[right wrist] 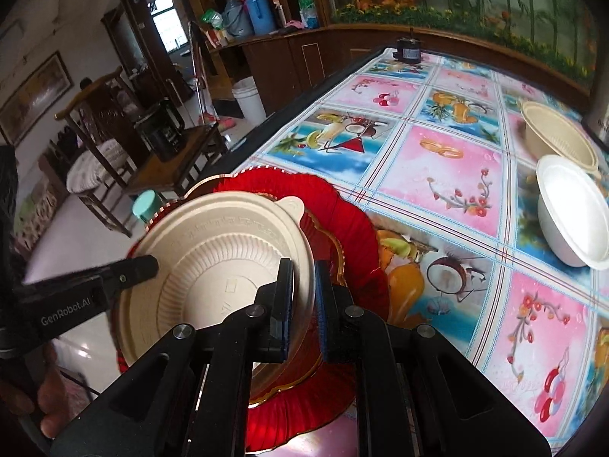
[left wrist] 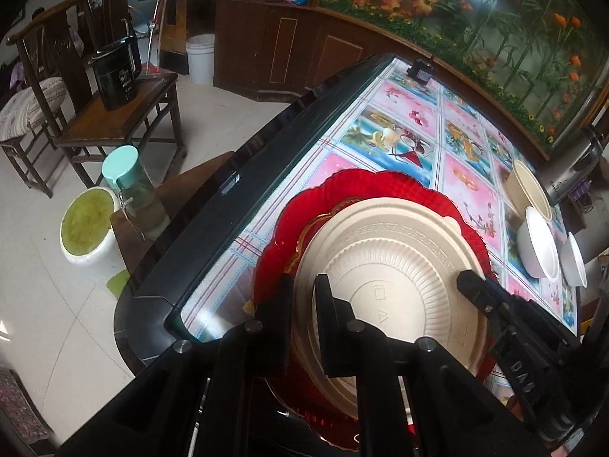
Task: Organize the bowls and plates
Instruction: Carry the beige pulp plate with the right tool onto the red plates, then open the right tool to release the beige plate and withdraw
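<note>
Where both grippers pinch its rim, ribbed beige plate (left wrist: 392,266), upside down, atop scalloped red plate (left wrist: 380,184)

1. The left hand-held gripper (left wrist: 304,285) points steeply down, its jaws nearly closed, the two fingers on either side of a thin rim.
2. The right hand-held gripper (right wrist: 304,270) tilts down likewise, its jaws nearly closed over a rim.
3. A hand (right wrist: 26,392) shows at the near left.

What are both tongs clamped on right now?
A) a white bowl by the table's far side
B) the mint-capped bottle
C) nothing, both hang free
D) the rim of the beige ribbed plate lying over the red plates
D: the left tongs and the right tongs each pinch opposite edges of the beige ribbed plate, which sits above the red plates.
</note>
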Tool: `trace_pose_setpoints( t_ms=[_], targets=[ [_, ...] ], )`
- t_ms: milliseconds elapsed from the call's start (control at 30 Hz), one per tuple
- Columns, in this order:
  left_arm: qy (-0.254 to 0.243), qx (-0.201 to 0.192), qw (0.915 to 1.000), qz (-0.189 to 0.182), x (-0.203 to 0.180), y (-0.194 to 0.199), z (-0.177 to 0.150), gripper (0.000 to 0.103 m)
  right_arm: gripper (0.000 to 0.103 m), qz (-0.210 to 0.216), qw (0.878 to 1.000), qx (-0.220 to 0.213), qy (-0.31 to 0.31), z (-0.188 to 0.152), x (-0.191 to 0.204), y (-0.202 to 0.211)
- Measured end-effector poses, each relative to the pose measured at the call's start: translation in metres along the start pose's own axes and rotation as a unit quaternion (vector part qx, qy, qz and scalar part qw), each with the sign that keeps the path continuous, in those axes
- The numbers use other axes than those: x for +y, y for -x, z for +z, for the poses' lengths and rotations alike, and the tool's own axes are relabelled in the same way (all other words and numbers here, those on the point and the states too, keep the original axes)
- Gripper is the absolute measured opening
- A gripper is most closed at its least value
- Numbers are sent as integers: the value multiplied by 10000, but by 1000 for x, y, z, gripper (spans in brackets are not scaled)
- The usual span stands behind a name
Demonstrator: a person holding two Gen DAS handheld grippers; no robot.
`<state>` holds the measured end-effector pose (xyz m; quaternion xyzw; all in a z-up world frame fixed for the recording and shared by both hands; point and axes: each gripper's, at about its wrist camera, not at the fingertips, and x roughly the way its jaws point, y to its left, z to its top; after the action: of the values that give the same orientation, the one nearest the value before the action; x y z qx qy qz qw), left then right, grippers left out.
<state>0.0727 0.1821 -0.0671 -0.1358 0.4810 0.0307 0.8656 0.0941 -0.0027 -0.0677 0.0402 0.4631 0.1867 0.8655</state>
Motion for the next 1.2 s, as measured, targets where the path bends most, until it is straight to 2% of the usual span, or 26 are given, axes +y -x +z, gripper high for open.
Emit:
trace_pose_setpoints(
  t_ms=[33, 100, 200, 267, 400, 467, 533, 600, 733, 833, 900, 967, 1067, 1100, 1200],
  targets=[
    [-24, -6, 10000, 5, 0, 1, 0, 13, 11, -56, 10000, 3, 47, -1, 2, -2],
    [-132, -65, 9998, 139, -1, 2, 1, 24, 11, -211, 9997, 8, 140, -3, 4, -6],
    [-214, -84, 9996, 143, -1, 4, 2, 25, 12, -289, 9992, -119, 253, -5, 5, -5],
    [-316, -48, 9993, 192, -2, 5, 1, 26, 16, -300, 9990, -140, 286, -6, 4, -4],
    [-333, -54, 9992, 208, -2, 8, 3, 26, 17, -84, 9996, -253, 110, -5, -7, 3],
    [-327, -86, 9992, 217, -2, 10, 4, 26, 25, 46, 9994, -340, 24, -4, -12, 7],
    [-290, -119, 9993, 223, -2, 13, 5, 26, 26, 149, 9991, -389, -96, -3, -17, 10],
    [-246, -216, 9987, 401, -1, 19, 5, 30, 26, 296, 9979, -517, -240, -4, -24, 16],
    [-104, -734, 9963, 434, 0, 46, 5, 31, 26, 427, 9937, -956, -409, -10, -41, 38],
    [-142, -1245, 9916, 324, -11, 72, 1, 43, 27, 381, 9911, -1199, -445, -16, -54, 52],
    [-292, -1506, 9880, 156, -26, 85, -6, 62, 30, 251, 9894, -1336, -502, -23, -68, 62],
    [-584, -1678, 9841, -90, -48, 93, -15, 69, 30, 191, 9875, -1429, -631, -28, -83, 70],
    [-1090, -1695, 9787, -399, -80, 94, -25, 75, 30, 74, 9843, -1562, -815, -35, -108, 82],
    [-1291, -1633, 9768, -509, -93, 93, -31, 78, 30, -8, 9836, -1575, -883, -38, -118, 86],
    [-1648, -1361, 9737, -785, -121, 82, -42, 79, 30, -172, 9797, -1632, -1151, -48, -146, 97]
  ],
)
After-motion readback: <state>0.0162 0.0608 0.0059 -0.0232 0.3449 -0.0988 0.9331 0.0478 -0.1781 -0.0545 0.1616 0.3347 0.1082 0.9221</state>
